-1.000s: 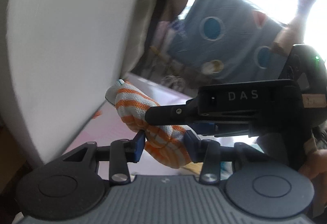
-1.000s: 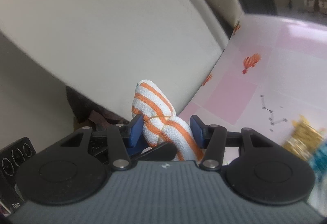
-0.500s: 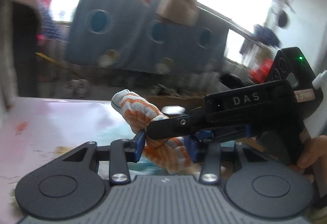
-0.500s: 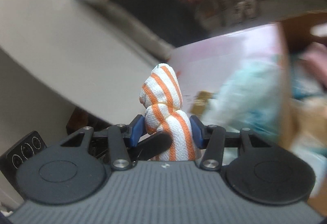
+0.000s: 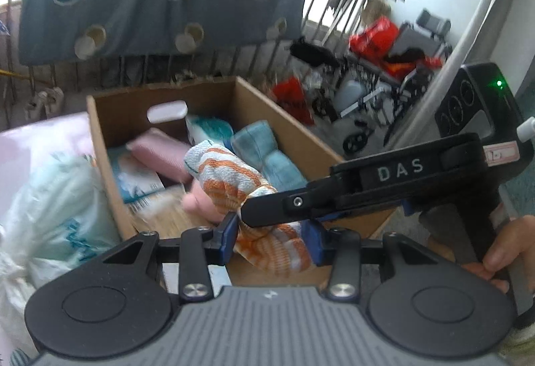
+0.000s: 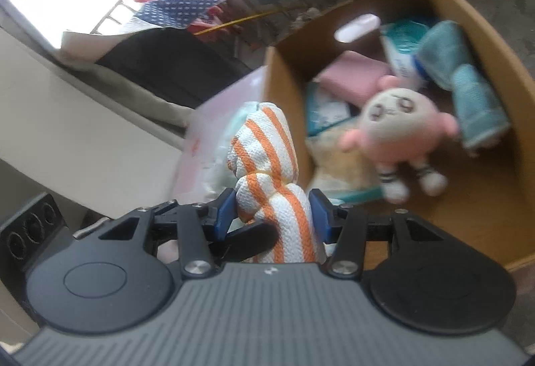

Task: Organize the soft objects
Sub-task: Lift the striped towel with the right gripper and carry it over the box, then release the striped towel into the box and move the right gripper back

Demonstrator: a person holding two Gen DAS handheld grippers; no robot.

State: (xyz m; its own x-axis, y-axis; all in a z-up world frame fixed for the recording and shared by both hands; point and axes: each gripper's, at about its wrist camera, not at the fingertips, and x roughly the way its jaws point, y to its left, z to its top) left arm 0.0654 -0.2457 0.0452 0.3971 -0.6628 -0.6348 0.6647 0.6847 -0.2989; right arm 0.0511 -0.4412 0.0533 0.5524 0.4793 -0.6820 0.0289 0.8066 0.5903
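I hold 1 rolled orange-striped towel (image 5: pixel 234 185) between 2 tools: my left hand-held gripper (image 5: pixel 271 240) clamps 1 end, my right hand-held gripper (image 6: pixel 272 210) clamps the other, so it stays rolled. It hangs just above the near edge of the cardboard box (image 5: pixel 287 128), probably for release beside the pink plush doll (image 6: pixel 398 132).

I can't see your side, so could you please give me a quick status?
Left gripper and right gripper both clamped on the striped towel. Towel held beside the cardboard box. Pink plush lies inside.
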